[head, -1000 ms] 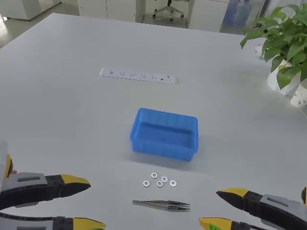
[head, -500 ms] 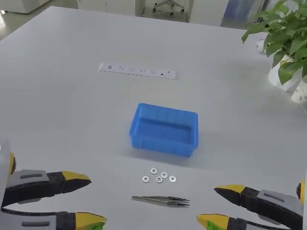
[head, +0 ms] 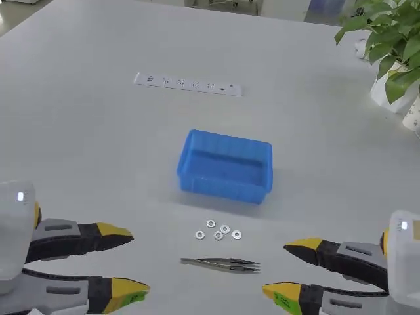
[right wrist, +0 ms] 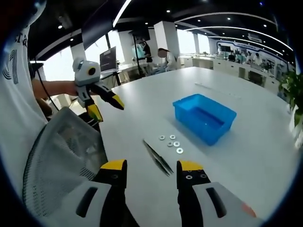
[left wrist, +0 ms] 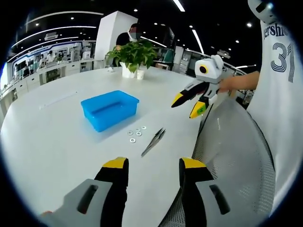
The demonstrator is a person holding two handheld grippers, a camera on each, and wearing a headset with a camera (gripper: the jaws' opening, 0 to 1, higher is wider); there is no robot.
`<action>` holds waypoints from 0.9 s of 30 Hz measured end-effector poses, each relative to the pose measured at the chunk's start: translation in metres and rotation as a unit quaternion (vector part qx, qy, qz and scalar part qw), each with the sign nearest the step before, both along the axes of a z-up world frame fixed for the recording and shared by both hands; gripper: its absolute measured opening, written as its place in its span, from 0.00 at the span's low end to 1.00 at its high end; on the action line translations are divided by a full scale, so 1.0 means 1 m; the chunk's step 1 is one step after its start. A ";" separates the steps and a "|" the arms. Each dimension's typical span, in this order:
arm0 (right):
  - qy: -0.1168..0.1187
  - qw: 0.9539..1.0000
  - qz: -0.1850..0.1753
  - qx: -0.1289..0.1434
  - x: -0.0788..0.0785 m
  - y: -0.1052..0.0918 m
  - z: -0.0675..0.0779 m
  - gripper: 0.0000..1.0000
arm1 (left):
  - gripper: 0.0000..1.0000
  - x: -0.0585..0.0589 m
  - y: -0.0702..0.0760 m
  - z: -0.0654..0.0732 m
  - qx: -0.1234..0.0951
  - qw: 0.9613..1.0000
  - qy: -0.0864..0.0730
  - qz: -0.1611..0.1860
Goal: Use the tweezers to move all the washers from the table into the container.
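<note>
Several small metal washers lie in a cluster on the white table, just in front of the blue container. Closer to me than the washers, the metal tweezers lie flat. My left gripper hovers open to the left of the tweezers, and my right gripper hovers open to their right; neither touches anything. In the left gripper view, the own gripper points toward the tweezers, washers and container. The right gripper view shows its gripper facing the tweezers and washers.
A white power strip lies farther back on the table. A potted plant in a white pot stands at the far right. Bare table surrounds the container. The table's near edge runs just behind both grippers.
The head camera has tilted, shifting the whole picture. Both grippers have edged slightly inward toward the tweezers and stay open. Washers, tweezers and container have not moved.
</note>
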State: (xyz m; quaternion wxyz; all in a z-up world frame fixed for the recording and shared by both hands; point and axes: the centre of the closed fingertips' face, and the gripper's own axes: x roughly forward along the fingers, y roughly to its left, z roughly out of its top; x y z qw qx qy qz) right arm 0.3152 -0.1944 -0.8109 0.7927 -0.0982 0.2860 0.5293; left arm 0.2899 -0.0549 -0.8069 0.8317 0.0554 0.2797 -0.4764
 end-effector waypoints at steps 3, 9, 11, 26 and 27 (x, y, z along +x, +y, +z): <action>-0.006 1.000 0.020 -0.012 0.001 0.006 -0.005 0.40 | 0.46 0.004 -0.003 -0.007 0.003 1.000 -0.009 -0.006; -0.016 0.996 0.077 -0.050 0.007 0.017 -0.018 0.39 | 0.44 0.011 -0.012 -0.022 0.011 0.999 -0.001 -0.036; -0.021 0.993 0.094 -0.062 0.009 0.019 -0.023 0.39 | 0.44 0.016 -0.017 -0.024 0.012 0.999 -0.004 -0.042; -0.044 0.966 0.208 -0.150 0.018 0.040 -0.063 0.31 | 0.36 0.039 -0.044 -0.055 0.039 0.995 -0.006 -0.097; -0.043 0.963 0.214 -0.158 0.019 0.039 -0.065 0.30 | 0.36 0.040 -0.044 -0.058 0.041 0.994 -0.003 -0.100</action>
